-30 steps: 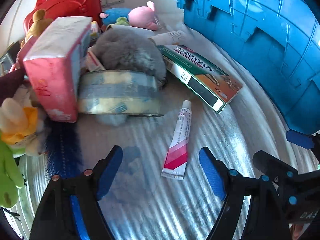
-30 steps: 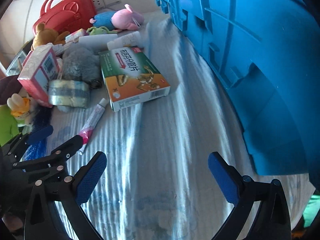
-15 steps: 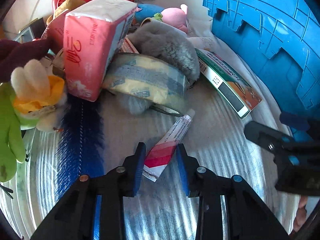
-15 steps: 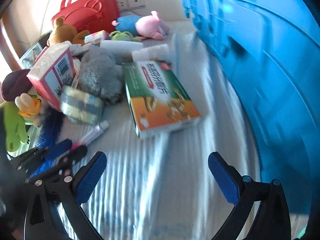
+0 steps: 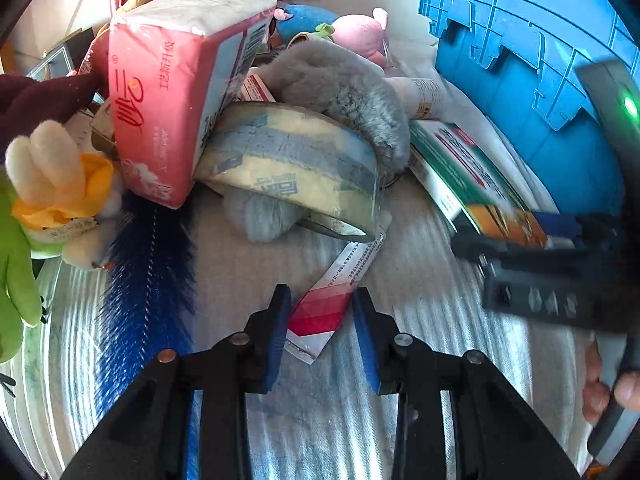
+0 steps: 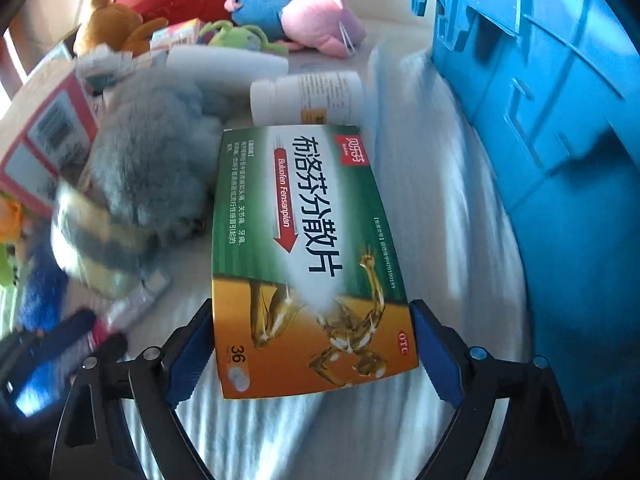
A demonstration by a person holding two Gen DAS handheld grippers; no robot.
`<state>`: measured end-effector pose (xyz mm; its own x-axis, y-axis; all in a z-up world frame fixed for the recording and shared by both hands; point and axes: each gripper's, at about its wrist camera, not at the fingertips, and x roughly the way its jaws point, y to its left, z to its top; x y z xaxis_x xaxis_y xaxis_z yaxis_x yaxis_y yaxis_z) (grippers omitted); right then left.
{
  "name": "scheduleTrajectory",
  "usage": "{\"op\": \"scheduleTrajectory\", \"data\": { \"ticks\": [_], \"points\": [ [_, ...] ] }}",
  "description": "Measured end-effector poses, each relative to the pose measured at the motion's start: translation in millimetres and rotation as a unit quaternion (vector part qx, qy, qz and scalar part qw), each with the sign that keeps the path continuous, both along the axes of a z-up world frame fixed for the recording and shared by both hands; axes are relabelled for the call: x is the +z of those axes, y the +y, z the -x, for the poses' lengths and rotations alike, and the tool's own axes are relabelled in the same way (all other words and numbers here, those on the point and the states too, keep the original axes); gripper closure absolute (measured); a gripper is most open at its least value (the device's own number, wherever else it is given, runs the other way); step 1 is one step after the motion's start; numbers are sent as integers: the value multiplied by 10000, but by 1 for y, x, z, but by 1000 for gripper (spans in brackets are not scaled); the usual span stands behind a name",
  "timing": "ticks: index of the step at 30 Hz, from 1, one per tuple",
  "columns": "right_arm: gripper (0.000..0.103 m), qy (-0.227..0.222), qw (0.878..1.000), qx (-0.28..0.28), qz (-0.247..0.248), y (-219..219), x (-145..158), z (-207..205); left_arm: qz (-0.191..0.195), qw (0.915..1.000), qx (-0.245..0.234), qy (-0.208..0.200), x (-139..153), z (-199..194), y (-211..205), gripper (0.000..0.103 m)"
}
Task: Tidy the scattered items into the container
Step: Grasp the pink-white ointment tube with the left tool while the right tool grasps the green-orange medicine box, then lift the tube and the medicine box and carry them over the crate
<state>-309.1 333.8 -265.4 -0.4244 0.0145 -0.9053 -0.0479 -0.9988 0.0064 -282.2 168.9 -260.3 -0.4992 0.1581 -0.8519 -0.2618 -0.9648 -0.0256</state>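
Left wrist view: the left gripper (image 5: 320, 316) clamps the striped tail of the tube (image 5: 340, 284), tape roll (image 5: 296, 168) just ahead. Right wrist view: the right gripper (image 6: 312, 354) straddles the box (image 6: 304, 256), pads at its edges; grip unclear. Crate (image 6: 540, 92) to its right.

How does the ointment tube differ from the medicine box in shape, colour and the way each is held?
The ointment tube is thin and flat, white with red and pink stripes; the medicine box is a broad carton, green above and orange below. The left tongs are nearly closed around the tube's crimped end, while the right tongs stand wide, one finger at each side of the box. Both lie on the striped cloth.
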Motion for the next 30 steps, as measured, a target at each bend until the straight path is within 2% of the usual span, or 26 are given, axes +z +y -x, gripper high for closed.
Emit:
{"op": "scheduleTrajectory", "data": {
  "ticks": [5,8,11,16,18,22,24,26,30],
  "points": [
    [11,-300,9993,201,36,-7,-1,-54,47,9994,-166,-293,6,-19,5,72],
    [6,-427,9987,260,97,-9,-5,-77,17,9982,-365,-486,6,-26,11,71],
    [4,-385,9987,230,240,-7,-3,-85,286,9980,-474,-312,8,-20,21,62],
    [4,-102,9994,142,303,0,7,-73,209,9991,-319,-205,3,-1,22,62],
    [5,-78,9994,164,309,-1,6,-65,182,9994,-249,-164,3,1,21,64],
    [11,-131,9993,283,223,-11,-3,-54,178,9992,-339,-130,5,-7,21,81],
    [14,-101,9994,316,102,-16,-4,-53,157,9994,-290,-142,7,-11,18,81],
    [14,-123,9993,309,142,-17,-3,-55,124,9996,-206,-126,10,-15,14,85],
    [14,-102,9989,380,247,-20,7,-65,116,9999,-39,-60,25,-25,4,85]
  ]
}}
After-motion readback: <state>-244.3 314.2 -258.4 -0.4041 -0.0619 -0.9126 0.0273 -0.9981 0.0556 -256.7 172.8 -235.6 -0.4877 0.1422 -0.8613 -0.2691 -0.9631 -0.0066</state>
